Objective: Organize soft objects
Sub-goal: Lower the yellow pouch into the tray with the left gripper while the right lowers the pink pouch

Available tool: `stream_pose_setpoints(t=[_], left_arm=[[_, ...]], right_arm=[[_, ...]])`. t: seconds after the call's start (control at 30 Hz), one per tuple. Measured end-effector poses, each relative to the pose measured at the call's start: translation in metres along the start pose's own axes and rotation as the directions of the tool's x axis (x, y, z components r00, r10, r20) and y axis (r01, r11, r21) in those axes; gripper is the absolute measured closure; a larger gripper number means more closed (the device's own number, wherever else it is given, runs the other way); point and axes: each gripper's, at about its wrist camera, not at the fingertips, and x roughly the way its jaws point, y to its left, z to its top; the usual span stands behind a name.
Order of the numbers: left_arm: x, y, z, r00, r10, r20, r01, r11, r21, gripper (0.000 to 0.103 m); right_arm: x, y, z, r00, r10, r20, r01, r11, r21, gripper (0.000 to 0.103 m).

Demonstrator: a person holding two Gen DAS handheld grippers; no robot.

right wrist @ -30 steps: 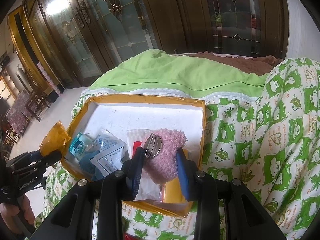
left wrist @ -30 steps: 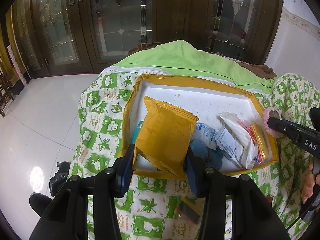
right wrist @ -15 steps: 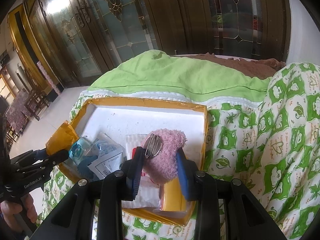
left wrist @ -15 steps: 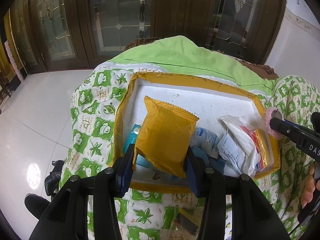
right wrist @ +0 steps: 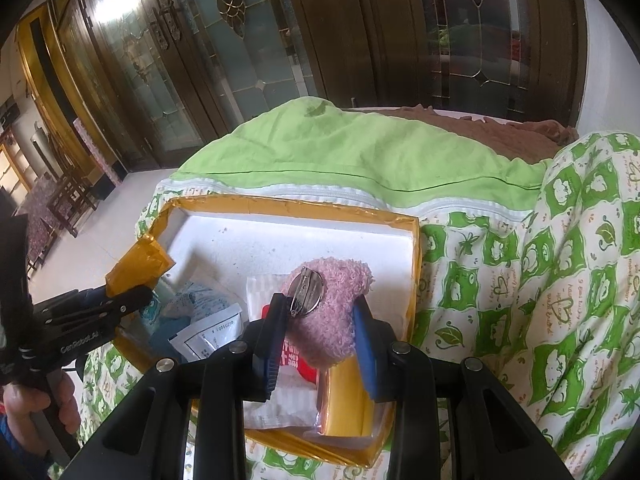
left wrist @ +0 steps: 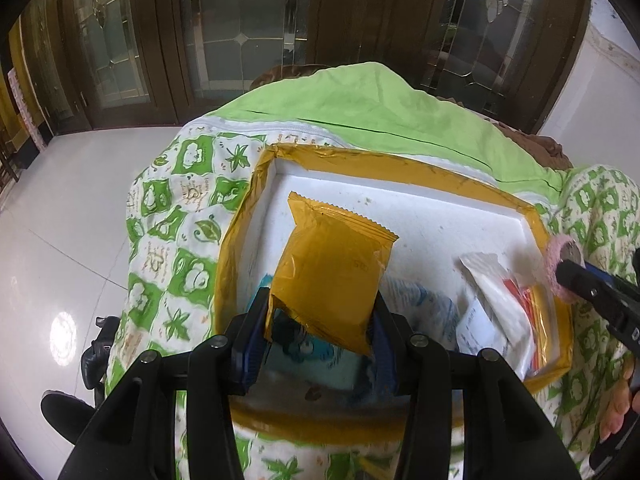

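My left gripper (left wrist: 318, 320) is shut on a yellow foil packet (left wrist: 332, 272), held upright over the near left part of a white foam tray with a yellow taped rim (left wrist: 400, 160). The packet (right wrist: 138, 266) and left gripper (right wrist: 132, 300) also show in the right wrist view at the tray's left edge. My right gripper (right wrist: 320, 316) is shut on a pink fuzzy brooch (right wrist: 328, 312) with a metal pin back, above the tray's near right corner. That brooch (left wrist: 558, 260) shows at the right in the left wrist view.
Inside the tray (right wrist: 296, 206) lie blue packets (right wrist: 176, 320), white sachets (left wrist: 496, 300), a red-labelled bag (right wrist: 296, 360) and a yellow pack (right wrist: 344, 404). The tray rests on a green-and-white quilt (right wrist: 520, 300) with a plain green cover (right wrist: 360, 152) behind. Wooden glass doors and a white floor (left wrist: 72, 200) surround the bed.
My left gripper has carried the yellow packet forward and lower over the tray, so the tray now fills more of its view. The right gripper holds still with the brooch.
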Motion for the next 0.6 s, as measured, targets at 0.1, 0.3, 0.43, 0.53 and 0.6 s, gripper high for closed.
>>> stream_pose_setpoints(t=[0.1, 0.3, 0.43, 0.53, 0.6], left_arm=[[0.011, -0.001, 0.008, 1.0, 0.004, -0.015, -0.004, 1.0, -0.004, 0.058], [0.026, -0.007, 0.014, 0.999, 0.012, -0.03, -0.012, 1.0, 0.016, 0.058], [0.032, -0.008, 0.017, 0.999, 0.015, -0.035, -0.014, 1.0, 0.02, 0.058], [0.038, -0.008, 0.018, 0.999, 0.016, -0.039, -0.016, 1.0, 0.018, 0.058], [0.041, -0.008, 0.018, 0.999, 0.018, -0.039, -0.017, 1.0, 0.019, 0.058]], right_arm=[[0.001, -0.005, 0.002, 1.0, 0.011, -0.005, -0.011, 1.0, 0.019, 0.068], [0.014, -0.015, 0.008, 0.999, 0.025, -0.036, -0.022, 0.998, 0.067, 0.068], [0.027, -0.016, 0.013, 0.999, 0.002, -0.054, 0.002, 0.998, 0.064, 0.068], [0.035, -0.017, 0.017, 0.998, -0.016, -0.057, 0.02, 0.998, 0.058, 0.068], [0.04, -0.018, 0.019, 0.998, -0.024, -0.061, 0.027, 0.998, 0.057, 0.068]])
